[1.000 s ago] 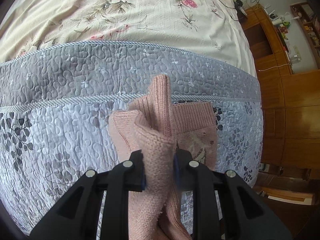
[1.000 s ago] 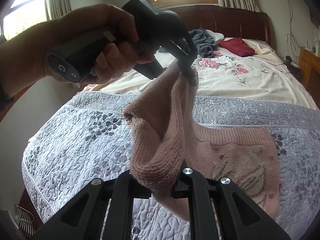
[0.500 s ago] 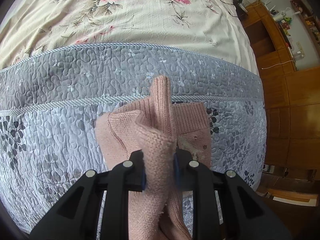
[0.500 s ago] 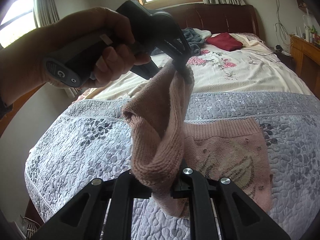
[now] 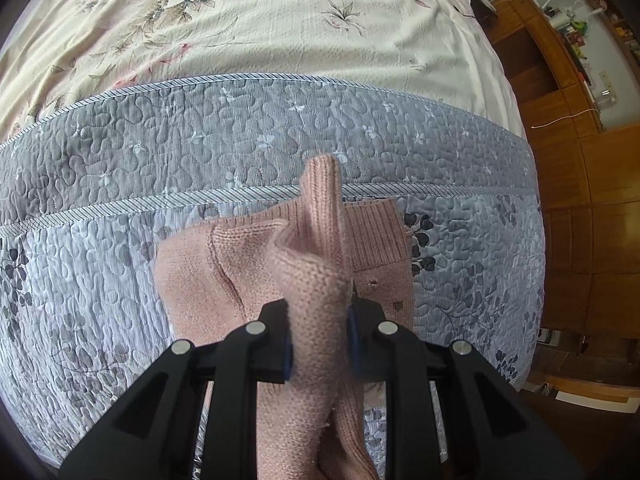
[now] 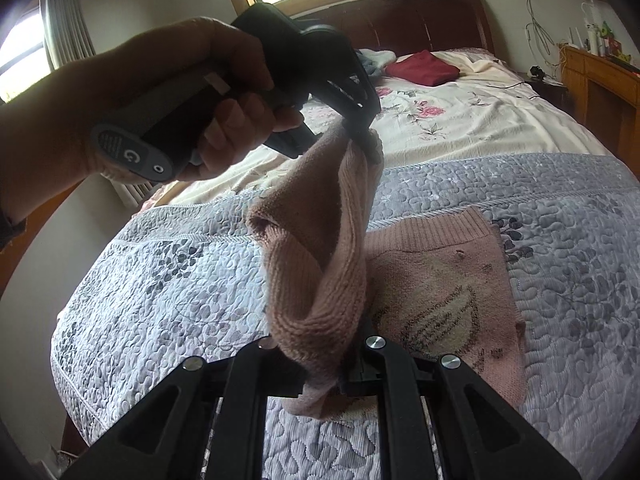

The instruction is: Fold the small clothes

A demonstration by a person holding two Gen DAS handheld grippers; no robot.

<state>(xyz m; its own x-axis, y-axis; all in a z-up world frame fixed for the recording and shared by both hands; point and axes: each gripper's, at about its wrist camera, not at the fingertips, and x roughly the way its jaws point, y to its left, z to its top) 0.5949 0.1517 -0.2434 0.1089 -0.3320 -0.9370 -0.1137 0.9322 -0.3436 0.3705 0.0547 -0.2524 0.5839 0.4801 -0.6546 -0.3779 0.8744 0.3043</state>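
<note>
Lowered nearer the quilt [image 5: 120, 280], both grippers clamp the pink sweater [image 5: 316, 292].

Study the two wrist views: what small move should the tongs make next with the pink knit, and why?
Probably carry the raised fold across and lower it. Both the left tongs and right tongs pinch the pink sweater above the grey quilt, while its patterned body lies flat there.
</note>
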